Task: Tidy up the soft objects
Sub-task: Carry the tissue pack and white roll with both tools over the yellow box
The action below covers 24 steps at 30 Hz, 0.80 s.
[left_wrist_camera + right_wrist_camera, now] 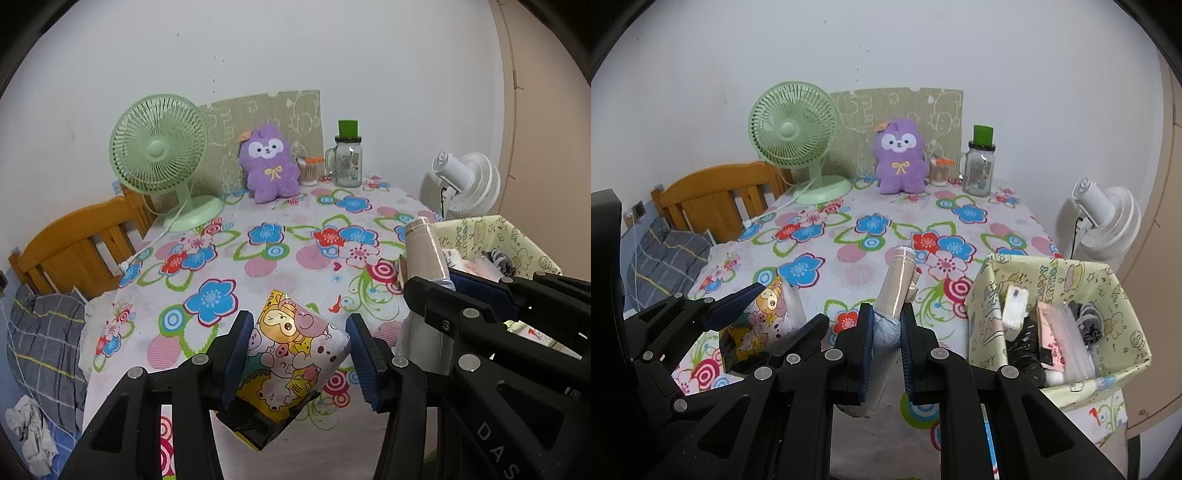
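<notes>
Left wrist view: my left gripper (299,360) clamps a cartoon-printed packet (291,360) above the floral table (258,258).

Right wrist view: my right gripper (886,343) pinches a beige wrapped roll (897,286). I judge both need carrying right, into the paper-lined box (1108,291).

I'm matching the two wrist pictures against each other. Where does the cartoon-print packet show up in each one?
Left wrist view: the cartoon-print packet sits low in the centre, between the left tongs' blue pads.
Right wrist view: the same packet is at lower left, held in the tongs that enter from the left edge.
Shared landmark: the purple plush toy at the table's far edge, beside the green fan.
</notes>
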### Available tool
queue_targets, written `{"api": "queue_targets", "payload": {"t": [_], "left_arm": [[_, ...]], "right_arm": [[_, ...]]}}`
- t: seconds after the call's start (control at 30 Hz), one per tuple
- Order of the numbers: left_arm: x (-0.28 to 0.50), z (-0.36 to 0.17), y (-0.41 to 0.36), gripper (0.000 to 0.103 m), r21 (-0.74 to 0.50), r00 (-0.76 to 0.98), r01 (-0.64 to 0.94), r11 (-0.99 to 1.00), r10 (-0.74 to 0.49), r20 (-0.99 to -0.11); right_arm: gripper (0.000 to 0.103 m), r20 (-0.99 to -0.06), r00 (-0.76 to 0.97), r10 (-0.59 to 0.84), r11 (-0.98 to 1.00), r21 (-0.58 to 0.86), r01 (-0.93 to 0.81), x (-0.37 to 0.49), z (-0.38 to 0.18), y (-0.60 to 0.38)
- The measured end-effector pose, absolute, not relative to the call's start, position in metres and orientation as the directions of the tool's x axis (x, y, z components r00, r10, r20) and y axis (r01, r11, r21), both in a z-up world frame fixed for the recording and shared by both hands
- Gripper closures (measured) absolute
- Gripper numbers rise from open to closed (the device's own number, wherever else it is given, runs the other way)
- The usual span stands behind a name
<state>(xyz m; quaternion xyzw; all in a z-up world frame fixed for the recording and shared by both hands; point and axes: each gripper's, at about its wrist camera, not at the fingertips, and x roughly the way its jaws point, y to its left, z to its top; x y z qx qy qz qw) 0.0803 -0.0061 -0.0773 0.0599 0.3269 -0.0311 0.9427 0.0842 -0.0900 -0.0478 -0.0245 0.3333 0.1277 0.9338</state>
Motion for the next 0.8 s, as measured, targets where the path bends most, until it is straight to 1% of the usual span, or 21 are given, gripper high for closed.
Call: {"api": "queue_targets", "payload": {"t": [0.47, 0.8], "left_arm": [[0.067, -0.055, -0.026, 0.05, 0.103, 0.817, 0.068, 0.992, 0.004, -0.577], [0.071, -0.048, -0.045, 0.05, 0.108, 0.827, 0.083, 0.991, -0.008, -0.562]], "right_arm": [[0.086, -0.594, 0.765, 0.249, 0.955, 0.021, -0.295, 0.073, -0.025, -0.109], [0.086, -0.584, 0.778, 0.234, 0.958, 0.003, -0.287, 0.077, -0.015, -0.129]]}}
